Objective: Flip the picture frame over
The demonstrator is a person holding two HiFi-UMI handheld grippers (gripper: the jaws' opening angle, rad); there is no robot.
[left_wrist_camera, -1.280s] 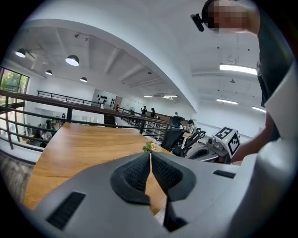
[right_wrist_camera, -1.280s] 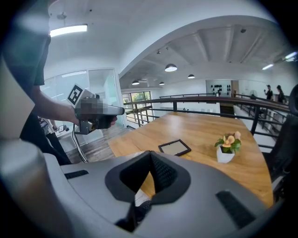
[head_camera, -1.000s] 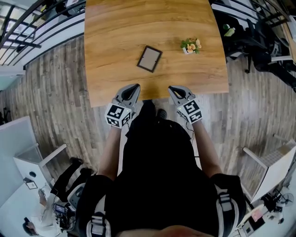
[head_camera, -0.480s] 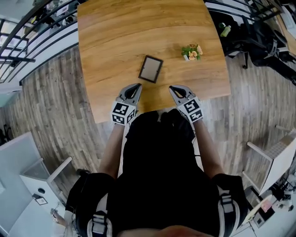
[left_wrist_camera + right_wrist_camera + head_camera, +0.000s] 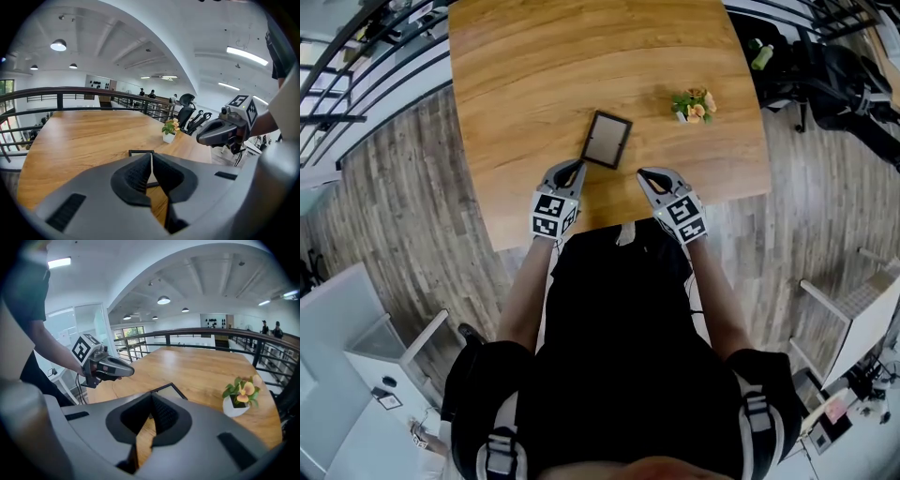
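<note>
Left tongs (image 5: pixel 577 166) and right tongs (image 5: pixel 643 174) advanced toward picture frame (image 5: pixel 607 140), both closed empty, wooden table (image 5: pixel 525 75), plank floor (image 5: pixel 403 187)

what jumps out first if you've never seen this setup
A dark picture frame lies flat on the big wooden table, near its front edge. The left gripper and right gripper, both shut and empty, point at its near side, the left one's tip close to a corner. A small potted flower stands farther right.
</note>
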